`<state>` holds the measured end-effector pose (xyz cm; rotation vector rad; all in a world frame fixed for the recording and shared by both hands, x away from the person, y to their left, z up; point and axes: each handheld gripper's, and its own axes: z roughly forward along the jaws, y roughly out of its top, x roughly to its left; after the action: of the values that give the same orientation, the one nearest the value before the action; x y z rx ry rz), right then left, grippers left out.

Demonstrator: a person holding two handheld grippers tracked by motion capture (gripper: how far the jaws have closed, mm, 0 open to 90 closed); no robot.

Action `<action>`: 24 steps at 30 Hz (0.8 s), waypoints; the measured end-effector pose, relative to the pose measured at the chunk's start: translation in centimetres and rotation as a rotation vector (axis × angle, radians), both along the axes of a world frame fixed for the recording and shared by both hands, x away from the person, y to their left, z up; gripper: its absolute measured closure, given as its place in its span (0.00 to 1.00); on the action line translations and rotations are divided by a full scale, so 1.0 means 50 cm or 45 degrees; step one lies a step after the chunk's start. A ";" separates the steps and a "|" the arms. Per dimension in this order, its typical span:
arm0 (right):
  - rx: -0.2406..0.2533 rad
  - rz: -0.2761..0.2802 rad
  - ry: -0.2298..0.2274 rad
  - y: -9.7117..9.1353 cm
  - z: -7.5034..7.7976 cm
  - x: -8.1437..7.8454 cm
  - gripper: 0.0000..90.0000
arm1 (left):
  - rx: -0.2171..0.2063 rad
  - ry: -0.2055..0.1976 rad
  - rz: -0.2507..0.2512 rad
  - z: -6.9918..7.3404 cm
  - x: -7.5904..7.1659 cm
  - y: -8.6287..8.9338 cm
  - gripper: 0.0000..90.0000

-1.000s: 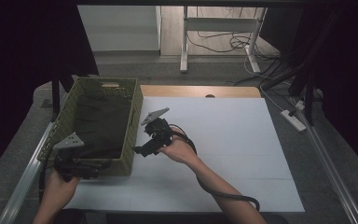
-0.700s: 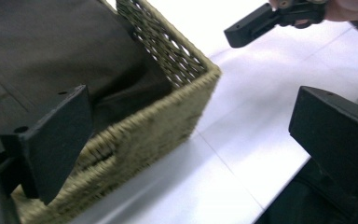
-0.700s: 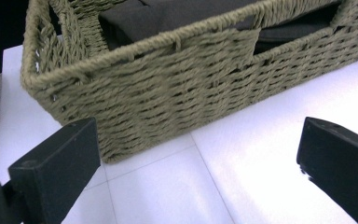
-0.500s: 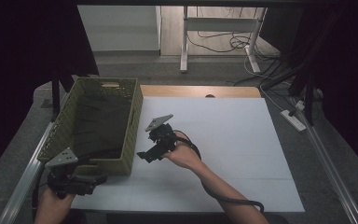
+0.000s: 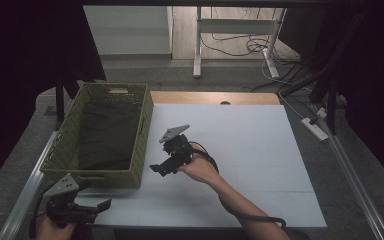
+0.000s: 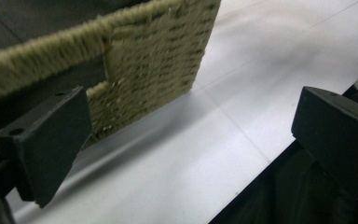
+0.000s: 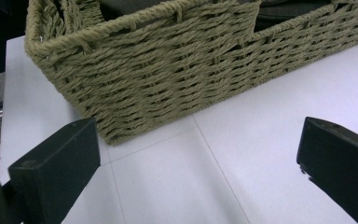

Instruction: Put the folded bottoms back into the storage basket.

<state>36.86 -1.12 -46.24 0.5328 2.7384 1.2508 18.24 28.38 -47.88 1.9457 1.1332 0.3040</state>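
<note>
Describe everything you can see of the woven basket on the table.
The basket is rectangular, woven of olive-green rope-like cord, with a thick rim and handle cutouts in its short walls. It stands upright on the white table at the far left; something dark lies inside. Nothing touches it: the left gripper and the right gripper are open, both clear of its walls.

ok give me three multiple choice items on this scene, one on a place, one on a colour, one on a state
1. Where is the basket on the table?
A. left side
B. right side
C. centre

2. What colour is the basket?
A. red
B. olive green
C. white

3. How do the right gripper's jaws stand?
A. shut on the basket
B. shut on nothing
C. open

Answers: 1 A, the high view shows it by the left edge. 2 B, its woven wall is olive green. 3 C, the right gripper view shows bare table between the jaws.
</note>
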 end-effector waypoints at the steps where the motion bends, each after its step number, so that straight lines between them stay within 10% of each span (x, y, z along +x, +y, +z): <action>1: 0.003 0.001 0.001 -0.001 -0.001 -0.001 0.00 | 0.007 -0.005 0.001 -0.004 -0.001 0.000 0.00; 12: 0.001 -0.009 0.014 -0.020 -0.008 -0.007 0.00 | 0.085 -0.039 0.056 -0.039 -0.001 0.008 0.00; 24: 0.003 -0.002 0.004 -0.037 -0.005 -0.017 0.00 | 0.002 0.003 0.070 -0.043 0.006 0.024 0.00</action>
<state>36.00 -2.97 -46.48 0.5375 2.7392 1.2538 18.56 29.56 -50.06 1.9189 1.1892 0.3321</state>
